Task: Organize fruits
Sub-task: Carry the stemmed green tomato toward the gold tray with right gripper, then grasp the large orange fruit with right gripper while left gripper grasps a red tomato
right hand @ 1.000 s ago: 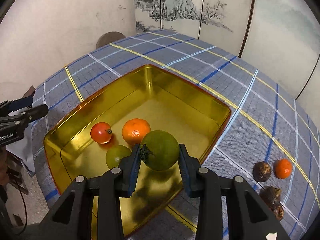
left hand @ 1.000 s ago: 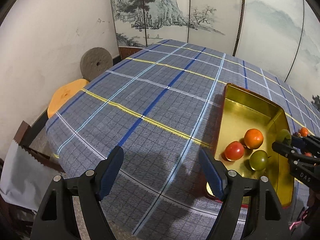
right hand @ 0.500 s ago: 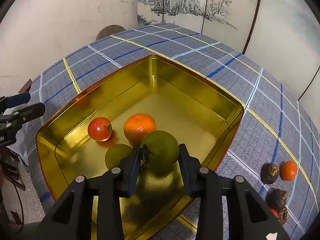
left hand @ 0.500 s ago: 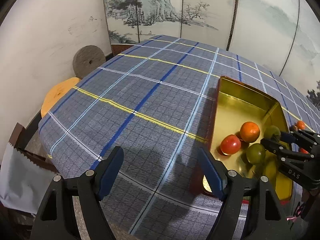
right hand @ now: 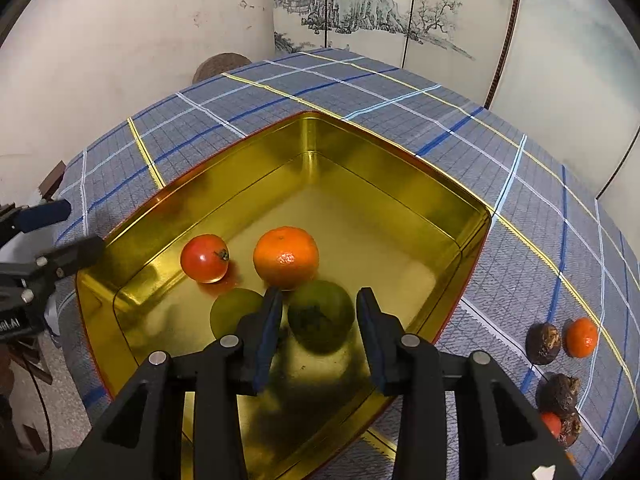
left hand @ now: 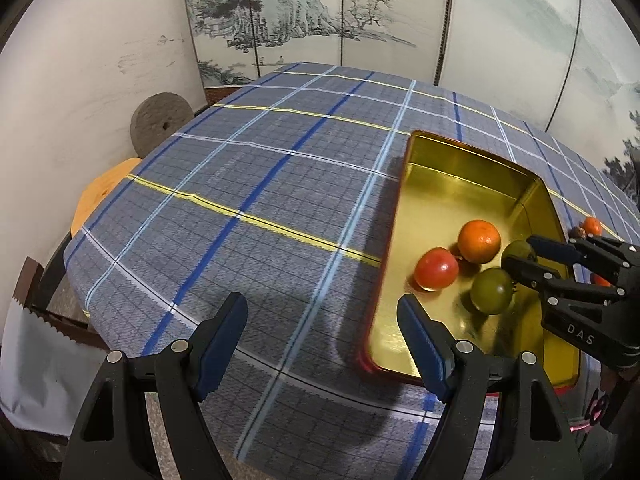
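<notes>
Green fruit [right hand: 320, 316] between right claw [right hand: 318, 316] pads, on tin [right hand: 400, 176] floor, jaws opening, gaps either side; left claw [left hand: 322, 338] wide, empty

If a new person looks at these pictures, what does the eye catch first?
The shiny gold tin on the checked tablecloth, with a red tomato and an orange inside. Near them, the right gripper is opening around a green fruit in the tin.
</notes>
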Tool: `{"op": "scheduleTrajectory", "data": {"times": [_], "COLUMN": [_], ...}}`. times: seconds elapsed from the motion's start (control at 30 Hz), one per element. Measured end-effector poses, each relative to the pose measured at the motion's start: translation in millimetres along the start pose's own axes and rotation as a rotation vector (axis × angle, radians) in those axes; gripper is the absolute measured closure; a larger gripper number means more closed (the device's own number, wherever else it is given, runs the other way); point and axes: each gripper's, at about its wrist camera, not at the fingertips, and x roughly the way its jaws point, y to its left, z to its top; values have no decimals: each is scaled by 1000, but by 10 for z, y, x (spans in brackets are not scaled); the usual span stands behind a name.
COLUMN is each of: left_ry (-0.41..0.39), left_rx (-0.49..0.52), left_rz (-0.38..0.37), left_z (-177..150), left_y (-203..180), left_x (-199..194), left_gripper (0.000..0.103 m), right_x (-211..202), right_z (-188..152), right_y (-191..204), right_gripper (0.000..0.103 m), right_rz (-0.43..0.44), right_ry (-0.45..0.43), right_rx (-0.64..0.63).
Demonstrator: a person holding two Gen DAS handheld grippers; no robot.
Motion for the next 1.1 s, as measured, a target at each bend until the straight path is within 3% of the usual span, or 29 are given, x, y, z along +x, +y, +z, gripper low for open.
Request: {"op": "scheduleTrajectory", "data": {"times": [0.43,0.87,1.1], "left_ry": [-21,-47,-21], "left_rx": [74,225,266], "left_rz": [-64,-176,-259], "left_z": [11,32,78], "left_y": [-432,-1298,-1747], "left_x": [-118,-267,-273], "left_gripper": [25,25,25], "right_x": [-533,-1142,-1115], "right_z": [-159,-1174,-1567], "right_y": [-195,-1239,-1590], "right_gripper": [62,58,58], "right_rz": [20,-214,-250], "right_ry": [-109,-82,-37], "right_rx": [85,292,372]}}
